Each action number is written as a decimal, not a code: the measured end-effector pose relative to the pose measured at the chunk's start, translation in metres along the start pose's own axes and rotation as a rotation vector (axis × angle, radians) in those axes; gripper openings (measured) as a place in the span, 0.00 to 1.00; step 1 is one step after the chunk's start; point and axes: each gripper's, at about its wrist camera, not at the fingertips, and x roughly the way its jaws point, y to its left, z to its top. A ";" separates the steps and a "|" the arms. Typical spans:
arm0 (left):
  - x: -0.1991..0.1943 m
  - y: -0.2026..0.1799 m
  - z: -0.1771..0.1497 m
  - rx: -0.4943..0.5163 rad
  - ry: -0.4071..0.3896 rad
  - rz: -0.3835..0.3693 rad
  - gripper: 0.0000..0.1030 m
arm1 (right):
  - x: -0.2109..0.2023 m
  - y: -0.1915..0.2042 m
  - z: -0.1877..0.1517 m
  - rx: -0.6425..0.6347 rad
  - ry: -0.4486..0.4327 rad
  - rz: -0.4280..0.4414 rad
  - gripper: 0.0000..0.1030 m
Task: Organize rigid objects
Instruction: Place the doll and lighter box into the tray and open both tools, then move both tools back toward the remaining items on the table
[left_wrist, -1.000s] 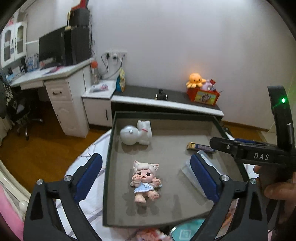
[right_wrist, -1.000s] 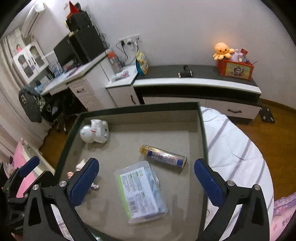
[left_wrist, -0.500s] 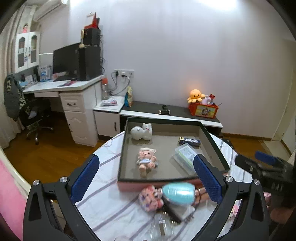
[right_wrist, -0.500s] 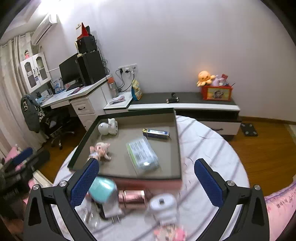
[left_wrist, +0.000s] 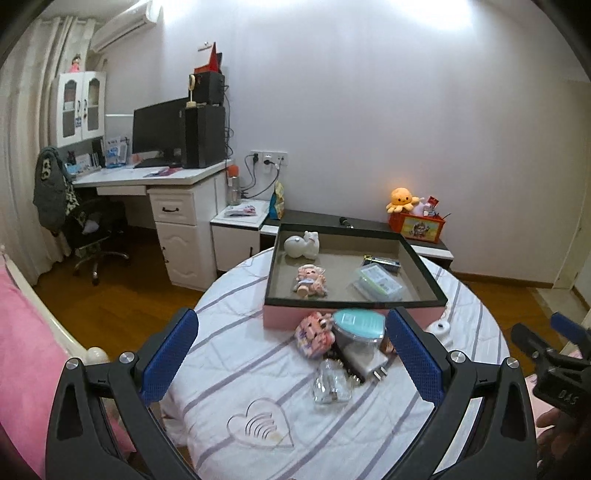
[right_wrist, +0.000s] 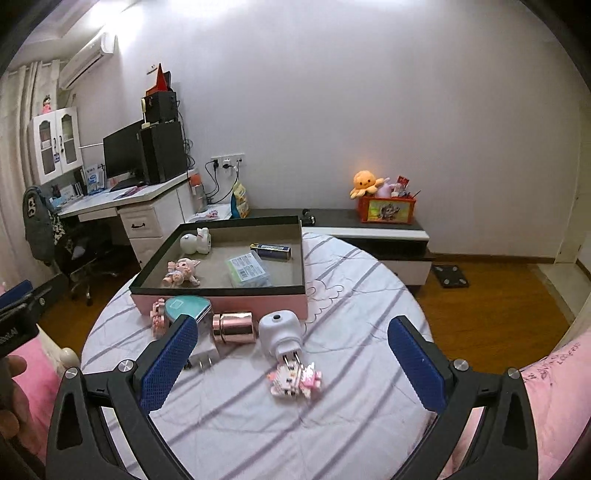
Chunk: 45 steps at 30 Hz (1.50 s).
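Observation:
A pink box with a dark rim (left_wrist: 354, 304) (right_wrist: 266, 302) sits on the round striped table. In it lie a white figurine (left_wrist: 301, 245), a doll (left_wrist: 310, 280), a plastic packet (left_wrist: 376, 282) and a blue tube (left_wrist: 380, 261). Loose in front of the box are a pink block figure (left_wrist: 314, 334), a teal-lidded tin (left_wrist: 358, 325), a white charger (left_wrist: 364, 360), a clear glass piece (left_wrist: 330, 382), a rose-gold cylinder (right_wrist: 232, 326), a white plug device (right_wrist: 280, 330) and a pink-white block cat (right_wrist: 295, 378). My left gripper (left_wrist: 291, 356) and right gripper (right_wrist: 291, 356) hover open and empty above the near half of the table.
A pink bed edge (left_wrist: 22, 354) lies at the left and pink bedding (right_wrist: 554, 376) at the right. Behind the table stand a white desk (left_wrist: 177, 206) with an office chair (left_wrist: 92, 229) and a low cabinet (right_wrist: 369, 229) holding an orange toy box.
Both grippers have drawn back from over the box and away from it. The loose things in front of the box have come into view. Both stay open.

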 end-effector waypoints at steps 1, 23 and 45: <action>-0.004 -0.001 -0.002 0.005 -0.006 0.007 1.00 | -0.006 0.001 -0.002 -0.007 -0.008 -0.003 1.00; -0.050 -0.011 -0.019 0.031 -0.044 -0.007 1.00 | -0.043 0.013 -0.012 -0.016 -0.046 0.017 1.00; 0.030 -0.025 -0.055 0.047 0.172 -0.010 1.00 | 0.043 -0.019 -0.046 0.021 0.213 0.014 1.00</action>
